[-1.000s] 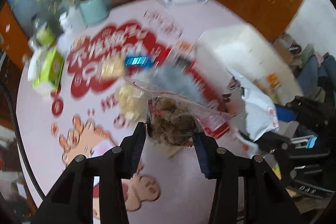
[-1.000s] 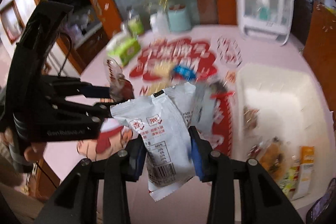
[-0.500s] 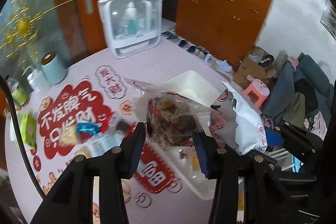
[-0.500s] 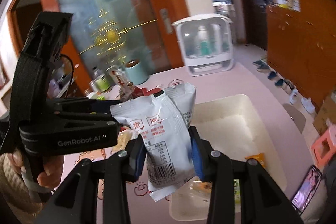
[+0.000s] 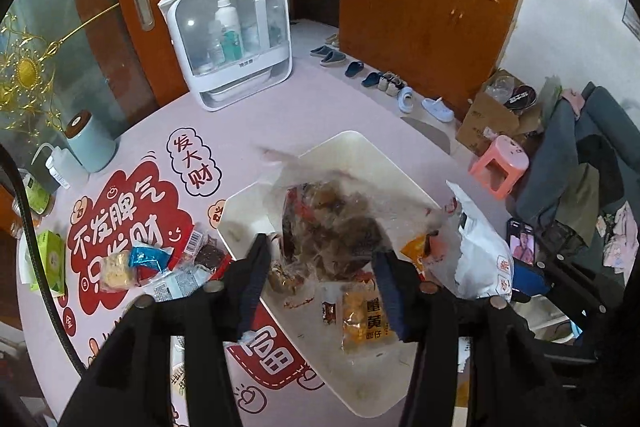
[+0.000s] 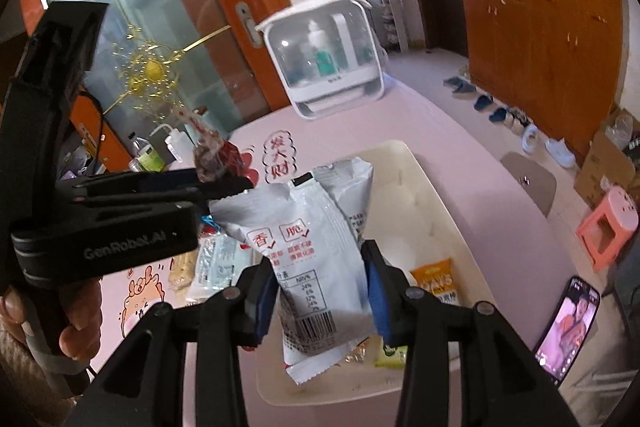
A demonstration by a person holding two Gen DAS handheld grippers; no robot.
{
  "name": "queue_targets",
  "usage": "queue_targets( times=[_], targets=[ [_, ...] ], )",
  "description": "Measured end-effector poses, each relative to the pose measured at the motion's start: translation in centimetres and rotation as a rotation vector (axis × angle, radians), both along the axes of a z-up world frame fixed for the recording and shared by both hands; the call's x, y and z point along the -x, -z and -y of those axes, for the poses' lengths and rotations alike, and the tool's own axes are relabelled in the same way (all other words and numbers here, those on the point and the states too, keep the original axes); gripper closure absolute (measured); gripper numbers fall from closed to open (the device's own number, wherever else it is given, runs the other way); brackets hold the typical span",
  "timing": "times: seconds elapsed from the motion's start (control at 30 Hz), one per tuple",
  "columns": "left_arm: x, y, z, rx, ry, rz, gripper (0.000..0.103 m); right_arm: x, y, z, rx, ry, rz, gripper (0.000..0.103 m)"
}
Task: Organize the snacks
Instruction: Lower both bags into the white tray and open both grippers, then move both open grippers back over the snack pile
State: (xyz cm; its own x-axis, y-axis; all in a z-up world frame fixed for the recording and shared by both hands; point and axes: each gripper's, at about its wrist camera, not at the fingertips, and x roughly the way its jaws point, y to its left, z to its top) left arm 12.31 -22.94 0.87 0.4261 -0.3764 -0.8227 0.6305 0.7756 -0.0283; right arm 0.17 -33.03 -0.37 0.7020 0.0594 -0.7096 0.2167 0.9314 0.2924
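Over the white bin (image 5: 352, 151) on the pink table (image 5: 280, 107), both grippers' jaws are opening: left gripper (image 5: 320, 271) around a clear snack bag (image 5: 332, 227), right gripper (image 6: 320, 283) around a white packet (image 6: 308, 251).

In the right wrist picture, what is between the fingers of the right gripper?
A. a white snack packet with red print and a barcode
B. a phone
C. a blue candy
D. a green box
A: the white snack packet with red print and a barcode stands between the fingers of the right gripper, over the cream bin.
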Motion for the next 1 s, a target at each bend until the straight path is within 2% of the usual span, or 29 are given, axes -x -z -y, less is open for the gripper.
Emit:
queue_targets(
  times=[0.03, 0.07, 0.1, 0.13, 0.67, 0.8, 0.9, 1.0],
  targets=[
    [0.0, 0.1, 0.0, 0.001, -0.007, 0.001, 0.037, -0.1, 0.3, 0.3, -0.013, 0.001, -0.011, 0.053],
    [0.0, 0.1, 0.0, 0.006, -0.016, 0.006, 0.031, -0.1, 0.6, 0.6, -0.026, 0.006, -0.023, 0.045],
    [0.0, 0.1, -0.1, 0.014, -0.026, 0.010, 0.018, -0.1, 0.9, 0.8, -0.038, 0.013, -0.033, 0.038],
    [0.0, 0.0, -0.2, 0.023, -0.031, 0.013, 0.014, 0.0, 1.2, 1.2, -0.052, 0.023, -0.041, 0.036],
    [0.9, 0.8, -3.2, 0.037, -0.102, -0.049, 0.014, 0.2, 2.1, 2.1, -0.075, 0.061, -0.064, 0.033],
    [1.9, 0.5, -4.8, 0.054, -0.137, -0.009, 0.014, 0.2, 2.1, 1.8, -0.071, 0.052, -0.068, 0.033],
    [2.9, 0.3, -5.8, 0.023, -0.148, 0.049, 0.014, 0.0, 2.1, 1.4, -0.070, 0.041, -0.070, 0.033],
    [3.9, 0.3, -6.9, 0.010, -0.135, 0.072, 0.014, -0.3, 2.0, 0.8, -0.067, 0.029, -0.070, 0.033]
  ],
)
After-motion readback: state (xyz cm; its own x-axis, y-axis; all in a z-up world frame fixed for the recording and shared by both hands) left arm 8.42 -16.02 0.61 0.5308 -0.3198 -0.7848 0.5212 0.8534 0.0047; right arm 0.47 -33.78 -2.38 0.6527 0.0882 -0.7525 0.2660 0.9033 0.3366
